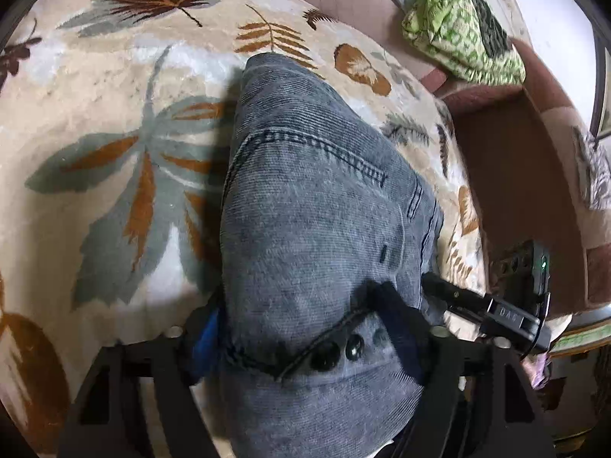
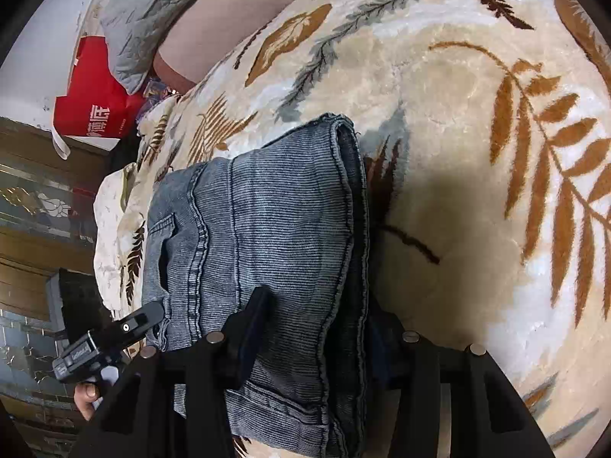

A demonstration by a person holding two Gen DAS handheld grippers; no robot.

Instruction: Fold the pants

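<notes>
We see the pants (image 1: 313, 206) folded on the leaf-patterned blanket (image 1: 114, 145). Our left claw (image 1: 305, 347) and right claw (image 2: 313, 339) each grip an edge of the pants, fingers clenched on denim.

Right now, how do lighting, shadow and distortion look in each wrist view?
Left wrist view: strong fisheye bending, dark corners, jeans shadowing the leaf-print blanket to their left, right edge slightly smeared. Right wrist view: same barrel bend, even soft light, a broad shadow on the blanket right of the jeans.
</notes>
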